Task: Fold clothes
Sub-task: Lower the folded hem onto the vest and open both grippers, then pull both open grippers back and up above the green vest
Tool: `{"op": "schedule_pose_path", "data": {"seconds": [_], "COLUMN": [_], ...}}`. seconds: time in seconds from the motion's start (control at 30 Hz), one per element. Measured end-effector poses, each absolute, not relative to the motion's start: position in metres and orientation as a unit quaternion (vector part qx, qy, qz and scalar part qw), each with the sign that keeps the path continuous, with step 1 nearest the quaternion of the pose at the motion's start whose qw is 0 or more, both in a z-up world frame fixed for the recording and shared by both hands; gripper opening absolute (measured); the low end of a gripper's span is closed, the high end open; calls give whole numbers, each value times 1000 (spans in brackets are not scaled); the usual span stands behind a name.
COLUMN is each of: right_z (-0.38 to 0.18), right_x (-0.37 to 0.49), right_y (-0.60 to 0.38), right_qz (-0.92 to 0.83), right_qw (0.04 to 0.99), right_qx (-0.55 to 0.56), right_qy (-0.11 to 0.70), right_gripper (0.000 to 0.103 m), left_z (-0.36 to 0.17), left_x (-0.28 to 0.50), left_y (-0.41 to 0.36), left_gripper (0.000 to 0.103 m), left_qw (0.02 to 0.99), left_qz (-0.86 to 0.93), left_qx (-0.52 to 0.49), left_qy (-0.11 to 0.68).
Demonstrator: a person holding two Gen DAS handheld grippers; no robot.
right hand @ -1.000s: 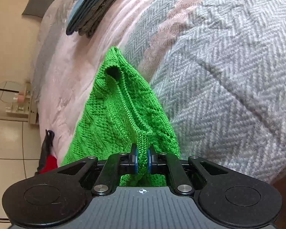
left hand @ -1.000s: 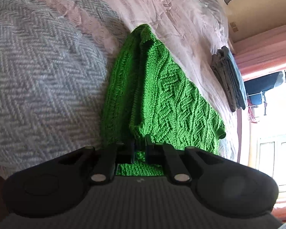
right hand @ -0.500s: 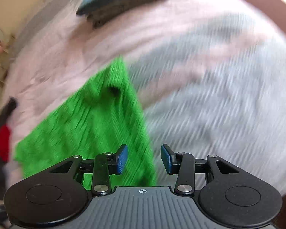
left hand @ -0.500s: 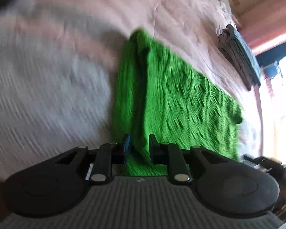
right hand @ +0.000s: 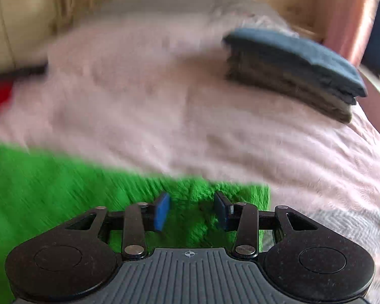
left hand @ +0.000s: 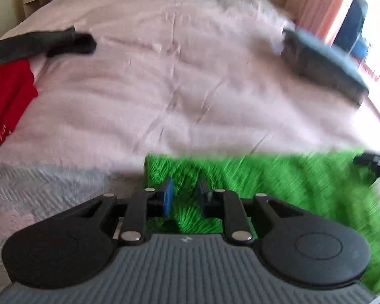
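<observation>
Your left gripper (left hand: 183,197) hangs over the near left corner of the green knit sweater (left hand: 278,185) with its fingers parted and nothing between the blue pads. Your right gripper (right hand: 191,211) is spread wider over the near right corner, also holding nothing. The sweater lies flat as a broad rectangle across the near edge of the pink bedspread (left hand: 177,88), which suggests a fold just laid down and let go. Both frames are blurred, so the knit's edges are hard to read. Farther off, the stack of folded dark clothes (right hand: 293,71) sits to the right, likely where this piece belongs. A red garment (left hand: 7,98) and a dark garment (left hand: 43,43) wait unfolded at the left.
</observation>
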State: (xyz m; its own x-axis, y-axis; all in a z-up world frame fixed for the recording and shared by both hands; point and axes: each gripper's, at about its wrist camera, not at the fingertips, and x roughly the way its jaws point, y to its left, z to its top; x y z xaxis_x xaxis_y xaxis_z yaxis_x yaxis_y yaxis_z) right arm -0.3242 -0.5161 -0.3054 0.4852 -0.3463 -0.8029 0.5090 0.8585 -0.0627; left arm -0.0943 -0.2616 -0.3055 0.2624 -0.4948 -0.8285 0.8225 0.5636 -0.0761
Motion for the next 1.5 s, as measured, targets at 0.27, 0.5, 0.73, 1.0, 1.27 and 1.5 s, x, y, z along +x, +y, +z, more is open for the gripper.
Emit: {"op": "schedule_pose_path", "data": {"seconds": [0.27, 0.5, 0.73, 1.0, 1.27, 1.5], "right_z": [-279, -290, -314, -309, -291, -316], "right_x": [-342, -297, -296, -275, -294, -337], "right_y": [-516, -496, -494, -474, -492, -539], "right_qz": [-252, -221, -222, -176, -225, -270], "right_qw": [863, 877, 859, 880, 876, 851], "right_qx": [114, 123, 116, 121, 92, 129], "right_qy": [423, 409, 446, 425, 416, 432], "right_gripper": [42, 42, 42, 42, 44, 44], "left_z": [-282, -287, -322, -310, -307, -322], "left_x": [-97, -117, -130, -153, -137, -77], "left_y": [-255, -303, -319, -342, -325, -263], "left_gripper": [14, 17, 17, 18, 19, 10], "left_qw": [788, 756, 750, 731, 745, 772], "left_qz": [-423, -482, -463, -516, -505, -425], "left_qx": [136, 154, 201, 174, 204, 168], "left_qy": [426, 414, 428, 411, 384, 441]}}
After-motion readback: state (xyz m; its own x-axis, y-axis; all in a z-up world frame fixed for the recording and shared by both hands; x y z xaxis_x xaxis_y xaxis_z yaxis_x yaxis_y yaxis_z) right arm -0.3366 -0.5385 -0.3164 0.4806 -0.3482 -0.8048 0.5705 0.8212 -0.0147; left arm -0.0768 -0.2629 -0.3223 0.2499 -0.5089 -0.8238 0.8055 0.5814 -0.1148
